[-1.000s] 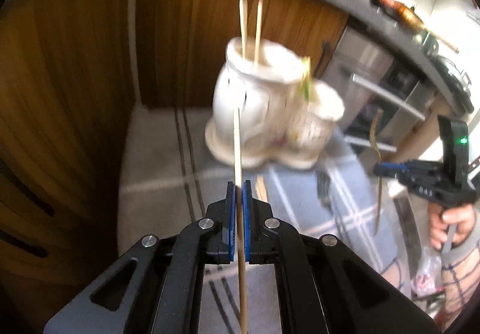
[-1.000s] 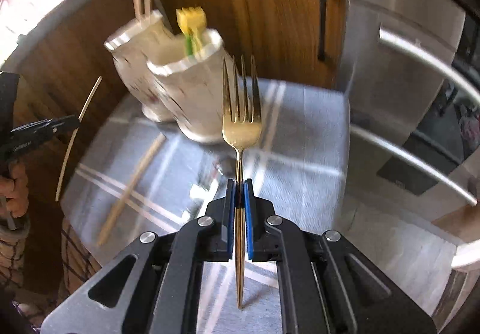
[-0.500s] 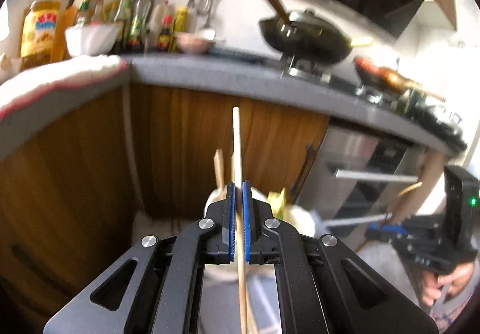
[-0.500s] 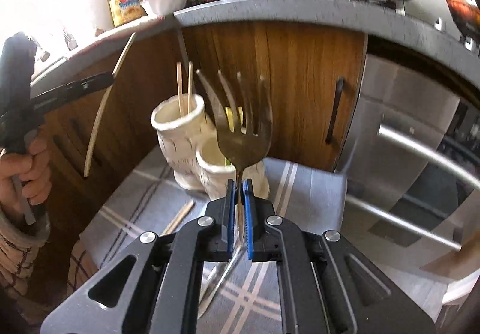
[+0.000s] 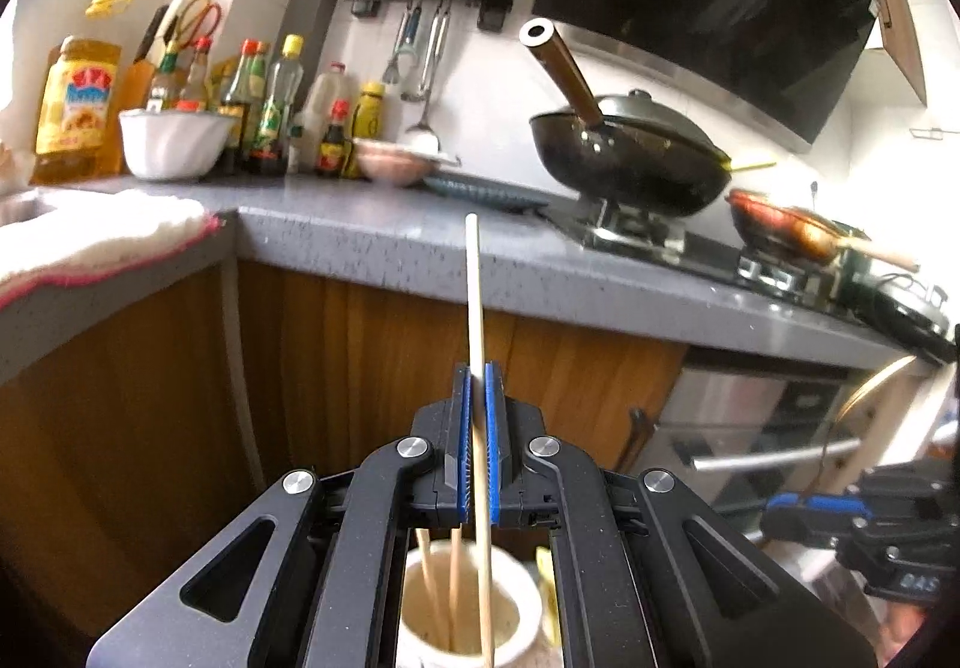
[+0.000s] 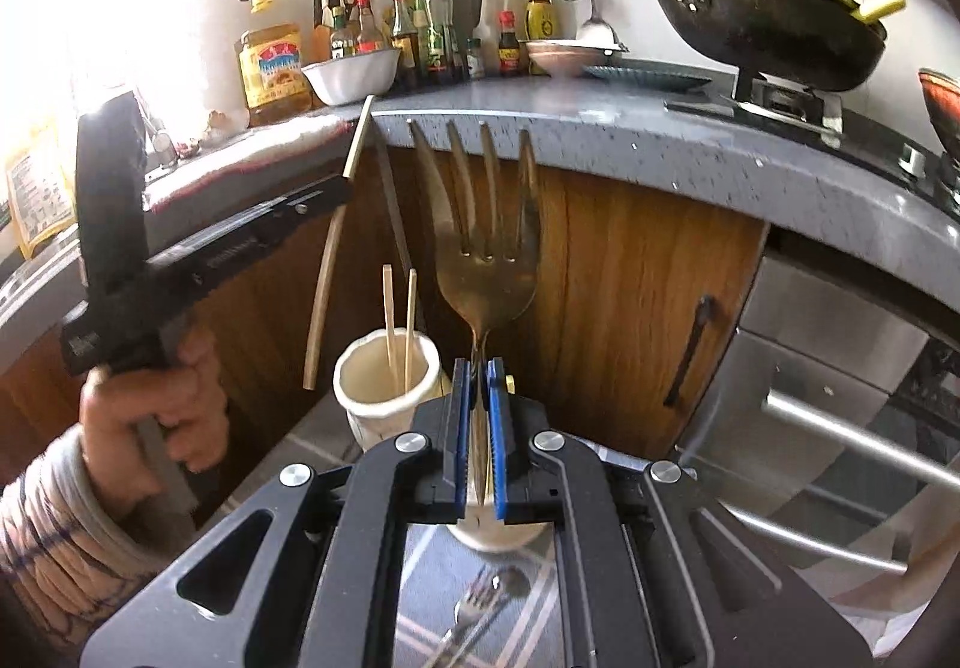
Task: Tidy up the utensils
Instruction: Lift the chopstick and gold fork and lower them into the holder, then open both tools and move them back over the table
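My left gripper (image 5: 477, 377) is shut on a wooden chopstick (image 5: 474, 296), held upright above a white ceramic cup (image 5: 456, 617) that holds two other chopsticks. The chopstick's lower end reaches down at the cup's mouth. My right gripper (image 6: 479, 371) is shut on a gold fork (image 6: 485, 260), tines up. Below and behind it stand the chopstick cup (image 6: 387, 383) and a second white cup (image 6: 498, 533), mostly hidden by the gripper. The left gripper (image 6: 345, 188) with its chopstick (image 6: 327, 272) shows in the right wrist view, left of the chopstick cup.
A silver fork and spoon (image 6: 480, 602) lie on the grey striped cloth (image 6: 420, 578) below my right gripper. Wooden cabinet fronts (image 5: 372, 368) and a steel oven (image 6: 840, 398) stand behind. A grey counter (image 5: 372, 236) above carries bottles and a wok (image 5: 630, 158).
Both grippers have tilted up from looking down at the cloth to level. The left one has moved over the chopstick cup; the right one has brought the fork over the second cup.
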`<state>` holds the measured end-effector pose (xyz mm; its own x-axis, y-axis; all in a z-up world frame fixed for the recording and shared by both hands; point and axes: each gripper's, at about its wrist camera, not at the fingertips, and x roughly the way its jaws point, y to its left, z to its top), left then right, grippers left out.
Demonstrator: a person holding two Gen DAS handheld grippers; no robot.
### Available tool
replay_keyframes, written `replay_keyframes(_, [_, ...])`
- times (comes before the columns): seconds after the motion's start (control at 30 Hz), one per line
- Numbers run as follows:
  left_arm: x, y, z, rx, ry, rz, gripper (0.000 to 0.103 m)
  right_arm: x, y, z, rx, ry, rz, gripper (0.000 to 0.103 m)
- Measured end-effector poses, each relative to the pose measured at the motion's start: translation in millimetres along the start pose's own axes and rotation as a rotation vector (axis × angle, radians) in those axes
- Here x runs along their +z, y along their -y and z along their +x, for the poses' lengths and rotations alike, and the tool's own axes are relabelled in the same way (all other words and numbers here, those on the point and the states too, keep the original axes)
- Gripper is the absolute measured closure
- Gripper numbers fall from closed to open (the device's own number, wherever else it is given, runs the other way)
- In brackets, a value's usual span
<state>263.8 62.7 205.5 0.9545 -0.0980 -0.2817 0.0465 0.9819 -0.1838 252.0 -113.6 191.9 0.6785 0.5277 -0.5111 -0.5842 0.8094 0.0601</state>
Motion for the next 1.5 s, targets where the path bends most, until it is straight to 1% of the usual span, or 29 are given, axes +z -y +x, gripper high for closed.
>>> replay_keyframes(0.1, [-5.8, 3.7, 12.5, 0.008, 0.04, 0.021, 0.099, 5.3, 0.8, 10.6, 0.001, -0.002, 0.0, 0.098])
replay_keyframes(0.2, [-18.6, 5.0, 25.1, 0.023, 0.057, 0.034, 0.099, 3.5, 4.2, 27.8, 0.003, -0.027, 0.008, 0.098])
replay_keyframes(0.37, [-41.4, -2.4, 35.5, 0.033, 0.056, 0.019, 0.098, -9.7, 4.3, 52.7, -0.01, -0.081, -0.008, 0.098])
replay_keyframes(0.47, [-54.6, -5.5, 34.8, 0.023, 0.051, 0.027, 0.098, -19.1, 3.9, 66.0, -0.01, -0.118, -0.013, 0.098])
replay_keyframes(0.6, [-72.3, -9.7, 33.3, 0.02, 0.026, 0.032, 0.098, -29.7, 3.2, 82.6, -0.017, -0.162, -0.017, 0.098])
replay_keyframes(0.73, [-86.1, -16.6, 34.5, 0.024, -0.009, 0.014, 0.098, -37.2, 0.1, 95.7, -0.03, -0.189, -0.027, 0.098])
replay_keyframes(0.87, [-96.2, -21.5, 38.7, 0.038, -0.06, 0.011, 0.098, -38.0, 2.4, 103.2, -0.045, -0.194, -0.023, 0.098])
replay_keyframes(1.07, [-101.3, -19.7, 38.2, 0.051, -0.078, 0.046, 0.098, -38.0, 8.1, 110.4, -0.065, -0.184, -0.004, 0.097])
replay_keyframes(1.2, [-99.0, -20.1, 31.4, 0.049, -0.067, 0.058, 0.088, -37.2, 11.5, 112.2, -0.067, -0.171, -0.006, 0.097])
replay_keyframes(1.27, [-96.1, -20.3, 26.0, 0.041, -0.06, 0.063, 0.085, -39.1, 14.5, 110.3, -0.086, -0.163, -0.009, 0.096])
replay_keyframes(1.43, [-91.9, -24.2, -3.6, 0.005, -0.023, 0.064, 0.071, -44.8, 20.3, 95.5, -0.069, -0.143, 0.005, 0.095])
replay_keyframes(1.5, [-94.8, -26.3, -18.5, -0.014, -0.018, 0.057, 0.071, -49.7, 21.5, 86.7, -0.058, -0.134, 0.009, 0.095])
